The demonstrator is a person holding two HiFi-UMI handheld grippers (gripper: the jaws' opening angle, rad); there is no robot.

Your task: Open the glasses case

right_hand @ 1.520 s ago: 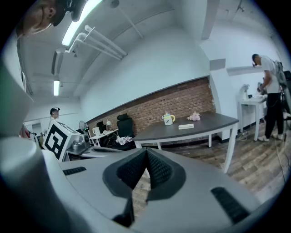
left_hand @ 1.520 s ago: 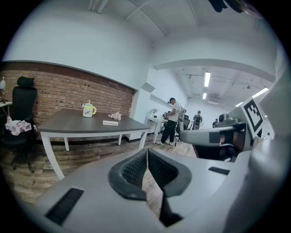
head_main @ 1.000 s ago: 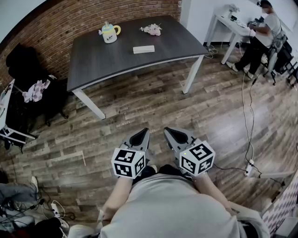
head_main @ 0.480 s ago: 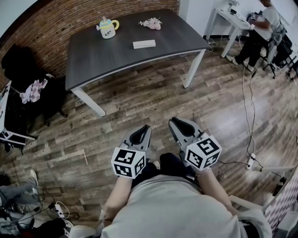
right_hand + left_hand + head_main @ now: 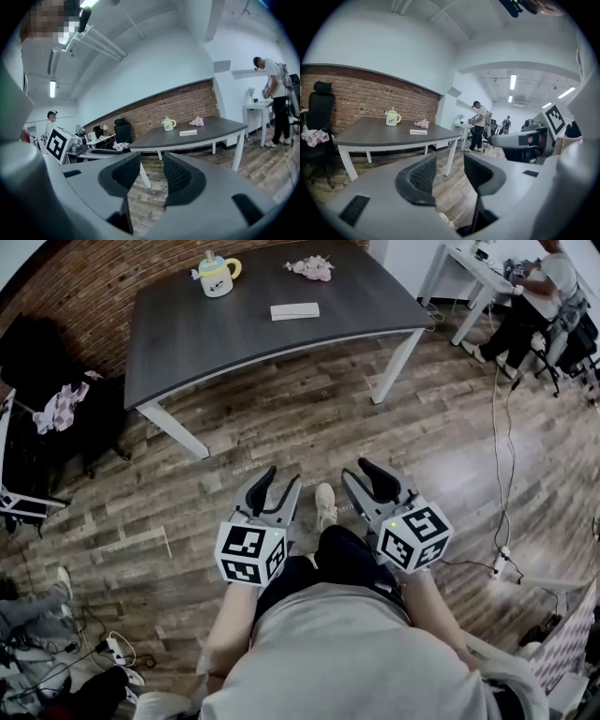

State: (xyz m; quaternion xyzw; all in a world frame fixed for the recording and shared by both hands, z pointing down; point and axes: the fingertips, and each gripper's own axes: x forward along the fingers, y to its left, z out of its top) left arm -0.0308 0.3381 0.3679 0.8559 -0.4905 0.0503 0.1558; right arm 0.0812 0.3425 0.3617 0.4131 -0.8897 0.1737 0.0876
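Head view: you stand on the wood plank floor, well short of the dark counter; both tongs are held out low in front of you, side by side over the floor.
Left tongs: the jaws have just been opening and now stand wide apart. The left gripper view shows only floor between them, so they have hold of nothing.
Right tongs: these too have just been opening. The gap is clear in the right gripper view, a little narrower than the left pair's, with nothing in it.
Glasses case: a pale, flat, oblong case lying on the counter, right of its middle, well apart from both tongs and touched by neither.
Mug: yellow-handled and lidded, upright at the counter's far edge, left of the case.
Pink bundle: at the far edge, just beyond the case; what it is cannot be made out.
Shoe: your pale shoe shows on the floor between the two tongs.
Far right: a person stands at a white desk.
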